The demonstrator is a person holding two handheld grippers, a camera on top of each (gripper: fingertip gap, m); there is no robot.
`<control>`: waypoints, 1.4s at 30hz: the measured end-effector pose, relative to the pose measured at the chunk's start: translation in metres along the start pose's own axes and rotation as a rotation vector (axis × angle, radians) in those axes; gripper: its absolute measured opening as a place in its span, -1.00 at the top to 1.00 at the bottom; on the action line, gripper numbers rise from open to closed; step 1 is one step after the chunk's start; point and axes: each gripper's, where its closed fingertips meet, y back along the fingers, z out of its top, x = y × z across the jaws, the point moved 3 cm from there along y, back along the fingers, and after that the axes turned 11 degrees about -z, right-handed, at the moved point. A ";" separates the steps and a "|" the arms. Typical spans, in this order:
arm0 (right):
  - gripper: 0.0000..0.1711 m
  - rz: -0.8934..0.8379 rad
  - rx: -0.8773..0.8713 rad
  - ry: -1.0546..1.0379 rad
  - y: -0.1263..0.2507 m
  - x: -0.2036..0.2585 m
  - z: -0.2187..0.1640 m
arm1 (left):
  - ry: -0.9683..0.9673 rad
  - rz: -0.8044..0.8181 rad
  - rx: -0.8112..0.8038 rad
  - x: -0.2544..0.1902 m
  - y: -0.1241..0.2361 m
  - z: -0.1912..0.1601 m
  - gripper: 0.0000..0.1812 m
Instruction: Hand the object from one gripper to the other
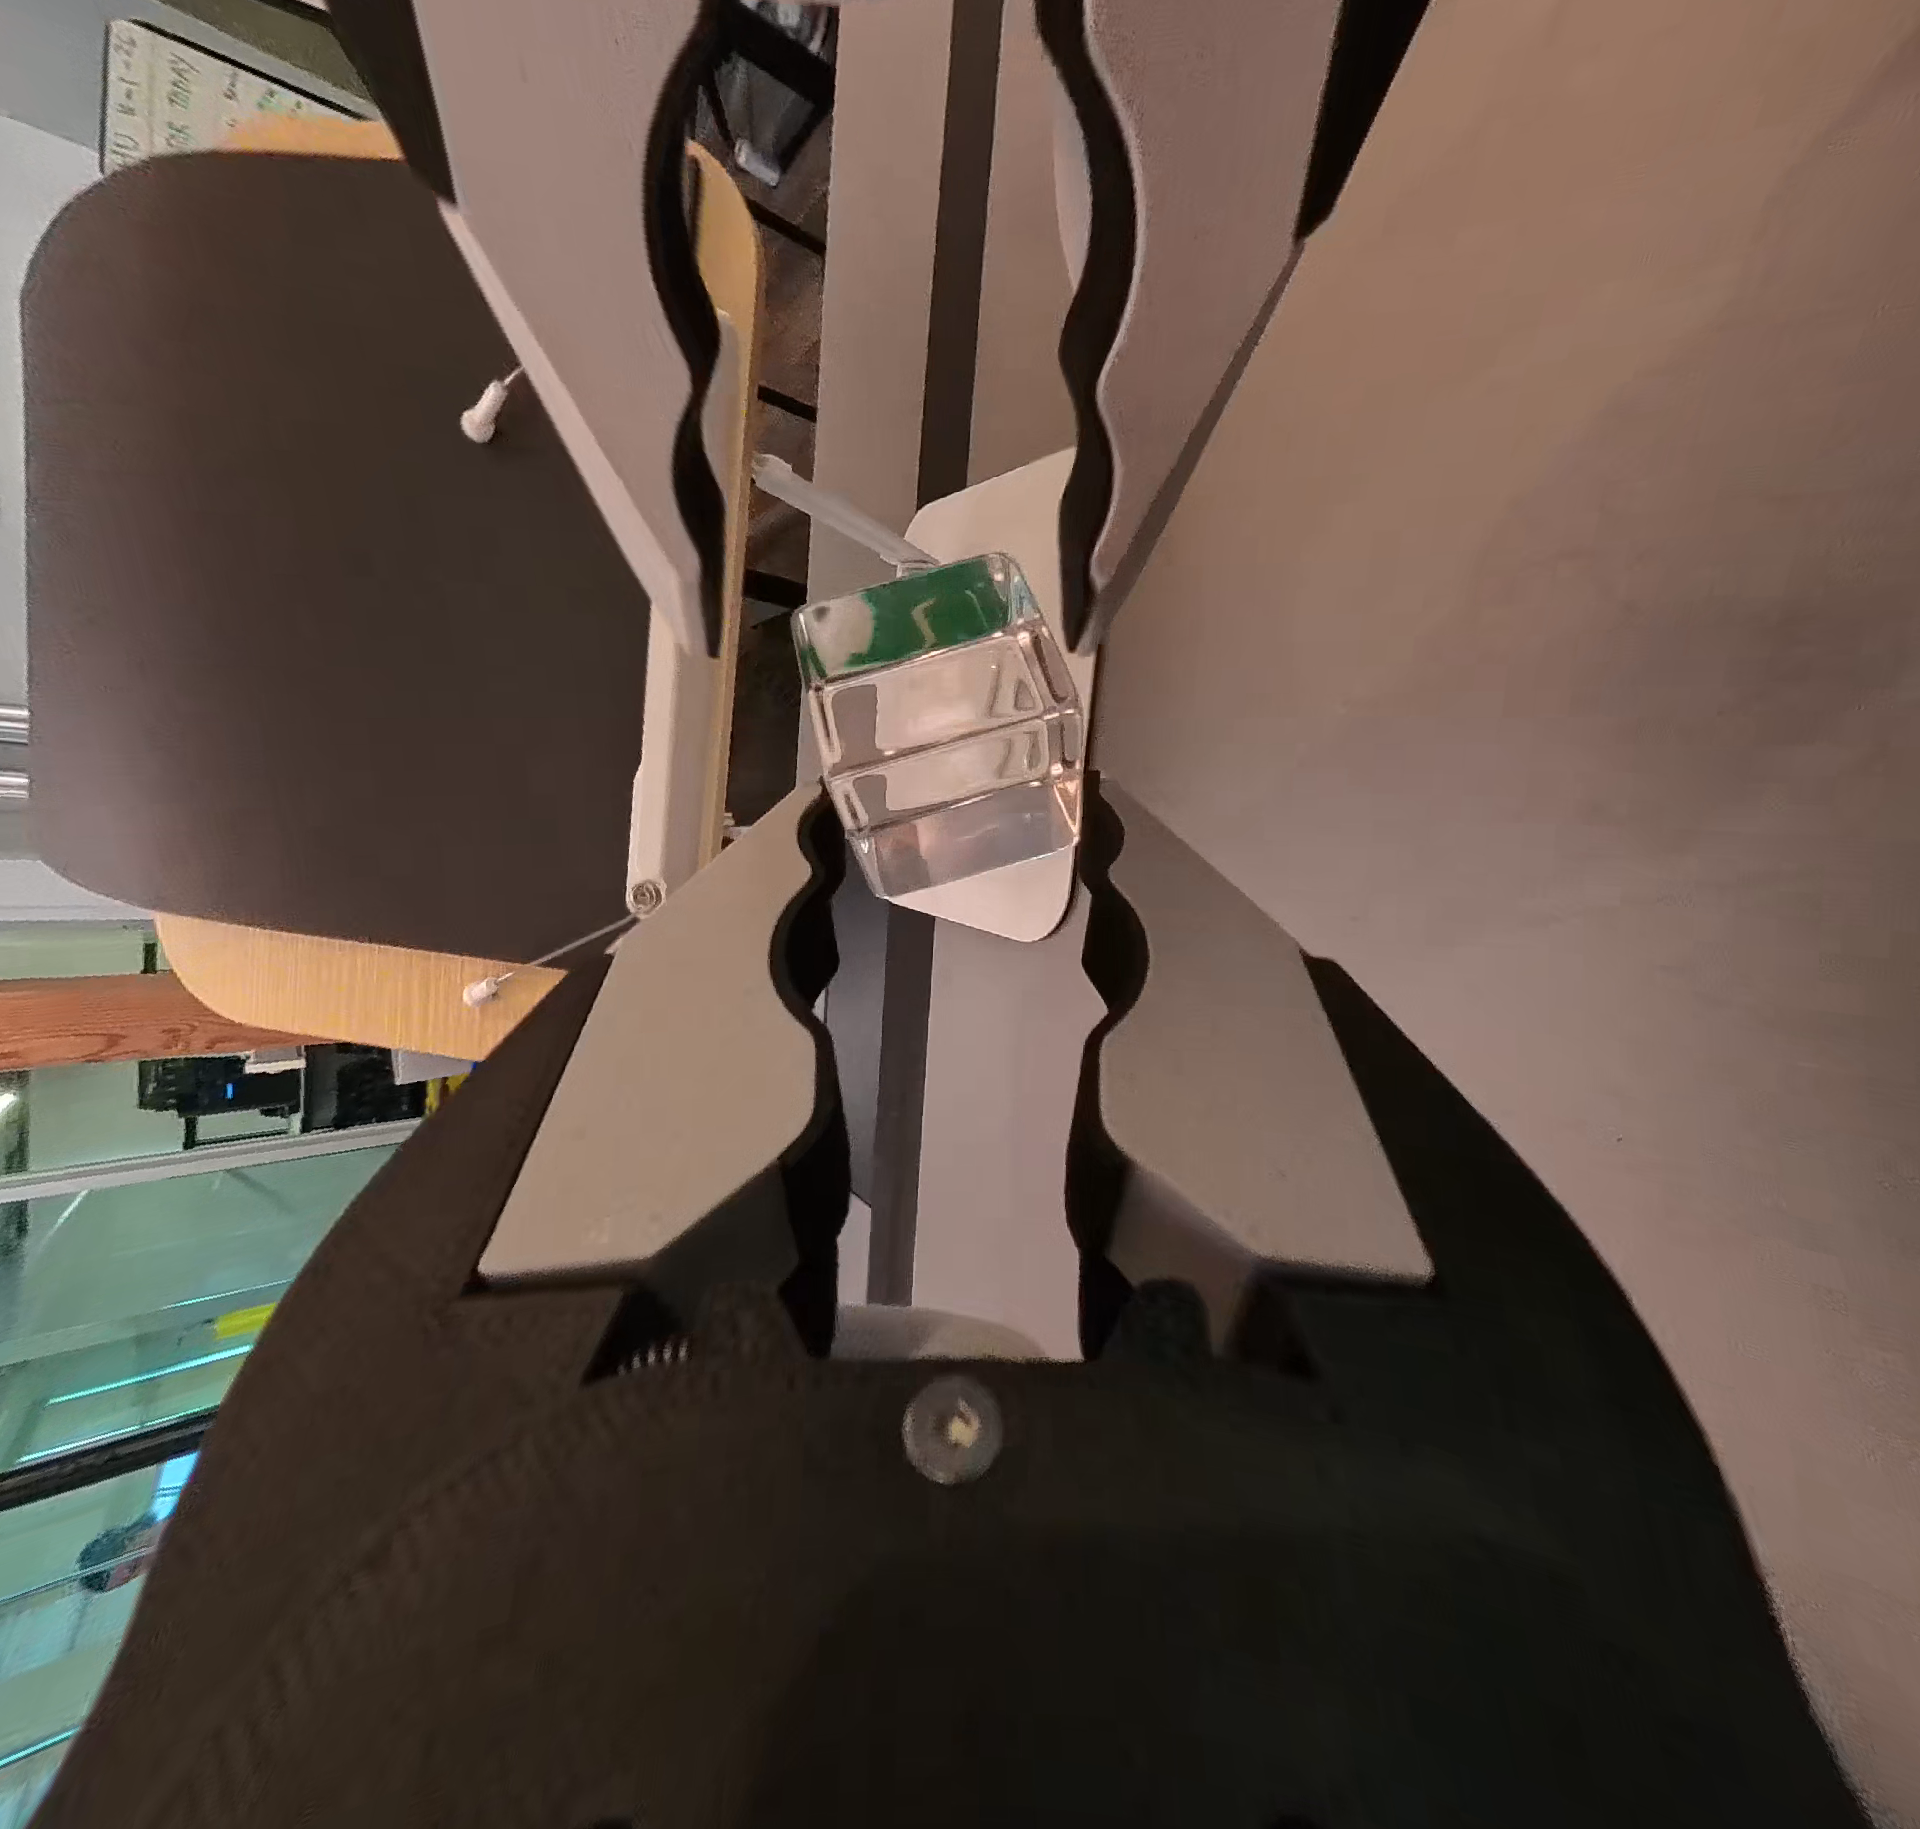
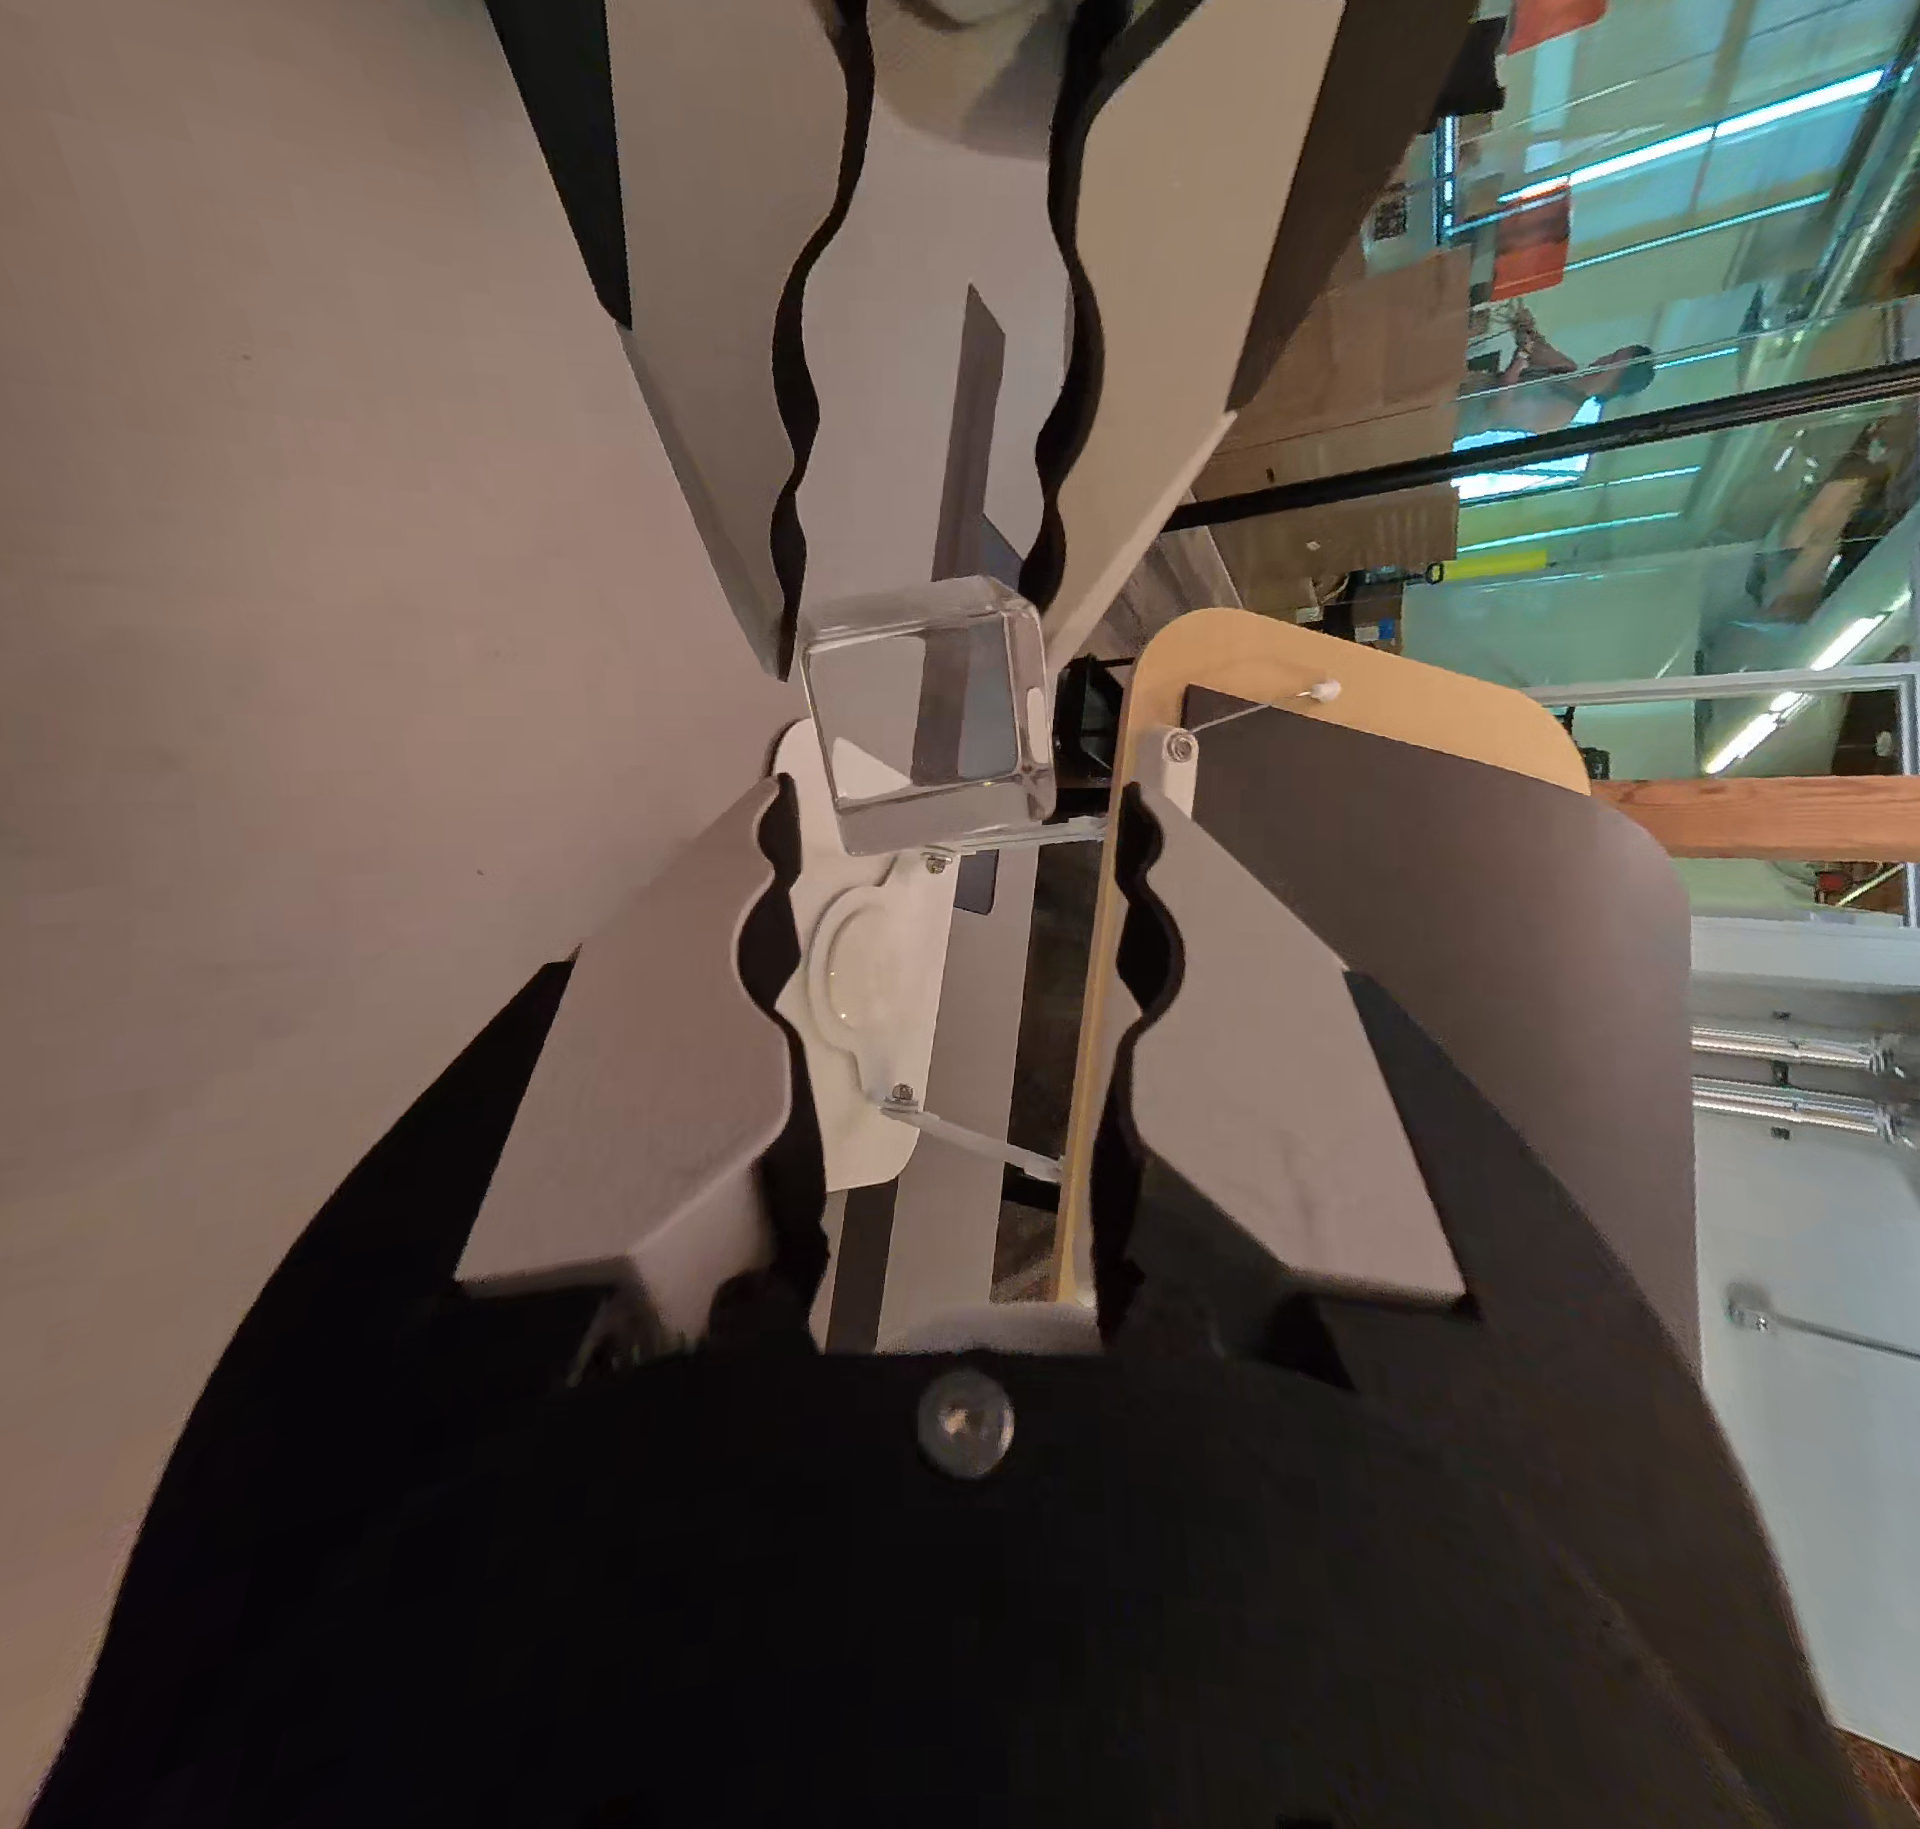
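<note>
A clear cube (image 1: 945,740) with a green tint on its far face sits between two grippers that face each other. My left gripper (image 1: 956,803) is shut on the cube's near end, both fingertips pressed against its sides. My right gripper (image 1: 894,636) comes in from the opposite side, jaws wider than the cube, around its far end. In the right wrist view the cube (image 2: 925,719) is clamped between the left gripper's (image 2: 914,626) tips at the top. My right gripper (image 2: 954,792) is open, its tips flanking the cube's near end with gaps on both sides.
Both views are rolled sideways. A grey surface (image 1: 1558,740) fills one side. A black panel on a light wooden board (image 1: 312,532) stands close by, also in the right wrist view (image 2: 1455,948). A white bracket plate (image 2: 873,1000) with thin rods lies behind the cube. Glass walls lie beyond. Only a small space, under 4 cm, lies between the two pairs of fingers.
</note>
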 end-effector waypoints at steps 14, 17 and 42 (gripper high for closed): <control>0.48 0.117 0.013 -0.012 -0.007 0.020 0.001 | -0.067 -0.027 0.028 -0.010 -0.004 0.007 0.52; 0.49 0.070 0.013 -0.082 -0.006 0.007 -0.004 | -0.053 0.076 -0.001 0.004 0.002 0.009 0.53; 0.49 0.252 -0.804 -1.302 0.036 -0.079 -0.010 | 0.579 -0.022 -0.705 0.046 0.018 0.034 0.26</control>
